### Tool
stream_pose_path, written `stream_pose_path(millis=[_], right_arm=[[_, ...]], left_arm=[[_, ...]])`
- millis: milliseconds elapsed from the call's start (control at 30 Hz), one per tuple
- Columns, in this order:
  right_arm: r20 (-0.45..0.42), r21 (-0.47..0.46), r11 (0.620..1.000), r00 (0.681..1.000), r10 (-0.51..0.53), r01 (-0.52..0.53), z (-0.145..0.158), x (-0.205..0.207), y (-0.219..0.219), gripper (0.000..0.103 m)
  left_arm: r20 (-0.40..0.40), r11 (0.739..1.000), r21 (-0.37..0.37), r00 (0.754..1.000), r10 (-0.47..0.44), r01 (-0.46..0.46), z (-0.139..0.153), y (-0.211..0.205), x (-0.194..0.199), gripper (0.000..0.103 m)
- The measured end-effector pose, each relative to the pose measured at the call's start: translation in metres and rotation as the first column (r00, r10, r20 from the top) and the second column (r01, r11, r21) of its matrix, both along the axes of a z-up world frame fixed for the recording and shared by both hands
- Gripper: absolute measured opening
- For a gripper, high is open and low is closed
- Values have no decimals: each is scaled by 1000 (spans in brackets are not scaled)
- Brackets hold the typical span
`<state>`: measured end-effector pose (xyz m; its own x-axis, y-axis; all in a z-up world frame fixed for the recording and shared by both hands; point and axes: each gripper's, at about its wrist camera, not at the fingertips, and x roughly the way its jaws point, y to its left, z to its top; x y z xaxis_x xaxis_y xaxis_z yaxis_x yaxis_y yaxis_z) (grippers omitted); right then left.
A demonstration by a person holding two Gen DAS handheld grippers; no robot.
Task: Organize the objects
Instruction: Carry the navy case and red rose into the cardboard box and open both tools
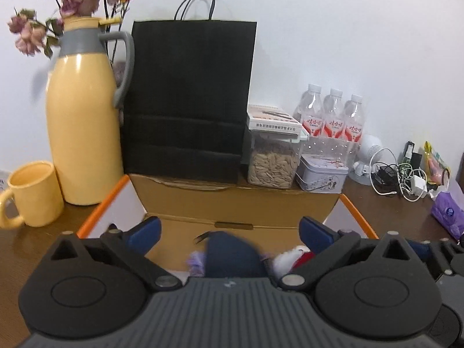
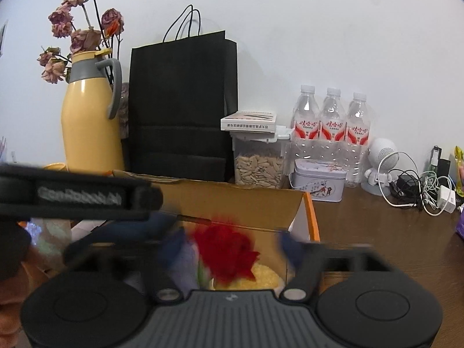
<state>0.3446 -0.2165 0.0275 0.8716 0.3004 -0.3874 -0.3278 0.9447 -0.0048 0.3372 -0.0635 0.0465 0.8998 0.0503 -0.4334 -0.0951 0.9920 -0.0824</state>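
The left hand-held gripper (image 1: 229, 230) stood with its blue-tipped jaws spread wide over an open brown cardboard box with orange-edged white flaps (image 1: 237, 203), nothing pressed between the pads. Below it, inside the box, lay a dark blue object (image 1: 232, 256), blurred, with scraps of purple and red-and-white beside it.

The right hand-held gripper (image 2: 232, 242) was likewise spread wide, its fingers smeared by motion blur, and gripped nothing. Between its jaws, down in the box, sat a red artificial flower (image 2: 226, 256) touching a pale yellow fluffy item (image 2: 264, 275). The left gripper's black body crossed the left side of the right wrist view.

Behind the box on the brown wooden bench (image 1: 391, 211) stood a tall yellow thermos jug with a grey handle (image 1: 84, 121), with dried pink roses (image 1: 58, 5) behind it, and a yellow mug (image 1: 32, 192) just beside the jug. A black paper carrier bag (image 1: 188, 101) stood upright against the white wall. To its right were a clear container of seeds (image 1: 272, 165) with a flat white box on its lid, a small printed tin (image 1: 322, 175), three clear water bottles with red labels (image 1: 333, 121), a white round-headed figure (image 1: 366, 156) and a tangle of cables and chargers (image 1: 400, 179).
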Motion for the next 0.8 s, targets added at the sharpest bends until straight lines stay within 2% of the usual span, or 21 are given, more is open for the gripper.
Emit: stream_pose_path(millis=[200,567,800], right_arm=[[0,12,1000,1000,-7,7,4,-2,-2,103],[9,6,1000,1000,-24,24,11,-9,-3,103],[47,-16,999,998,-40,41,19,-43,-15,103]], left_arm=[[-23,1000,11,1000,4,-4,0,-2,0,103],[-5,1000,-7,1000,-19,19,8,1,-13,103],[82,999,-12,996,-44,45,26,8,-45,103]])
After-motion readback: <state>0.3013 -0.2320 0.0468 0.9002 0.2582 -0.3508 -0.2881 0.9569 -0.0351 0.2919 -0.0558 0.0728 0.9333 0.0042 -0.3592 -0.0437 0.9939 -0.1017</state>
